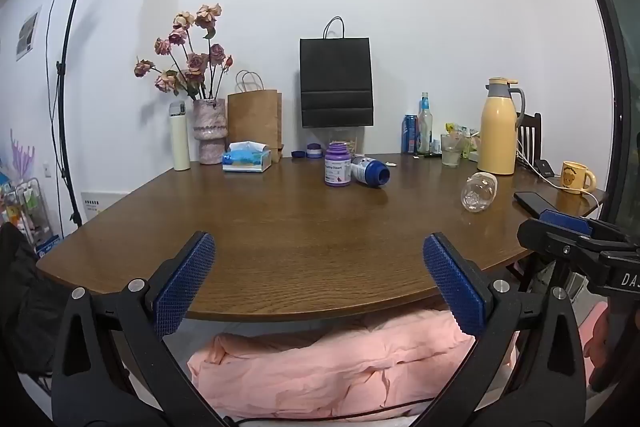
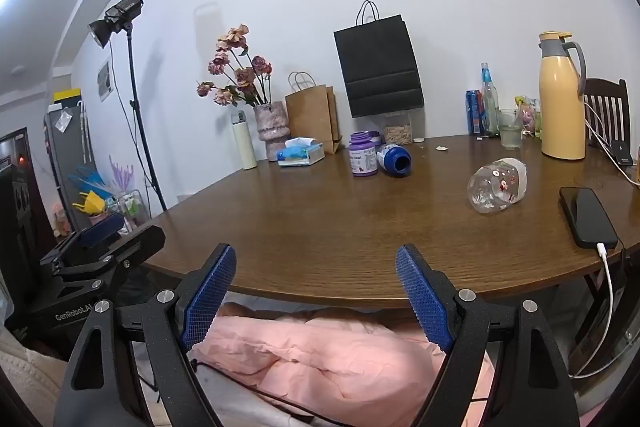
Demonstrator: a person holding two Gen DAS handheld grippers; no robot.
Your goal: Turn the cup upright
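A clear cup [image 1: 479,191] [image 2: 497,185] with small flower prints and a white end lies on its side on the brown wooden table [image 1: 300,227] [image 2: 340,219], right of centre. My left gripper [image 1: 319,239] is open and hovers at the table's near edge, well short of the cup and to its left. My right gripper [image 2: 316,250] is also open at the near edge, with nothing between its blue pads; the cup lies ahead of it and to the right. Each gripper's body shows at the side of the other's view.
A black phone [image 2: 587,217] on a white cable lies right of the cup. Behind stand a yellow jug [image 2: 560,99], a drinking glass [image 2: 510,134], a purple bottle [image 2: 362,154], a tipped blue-capped bottle [image 2: 394,158], a tissue box [image 2: 301,151] and a mug [image 1: 576,177]. Pink fabric [image 2: 320,347] lies below the edge.
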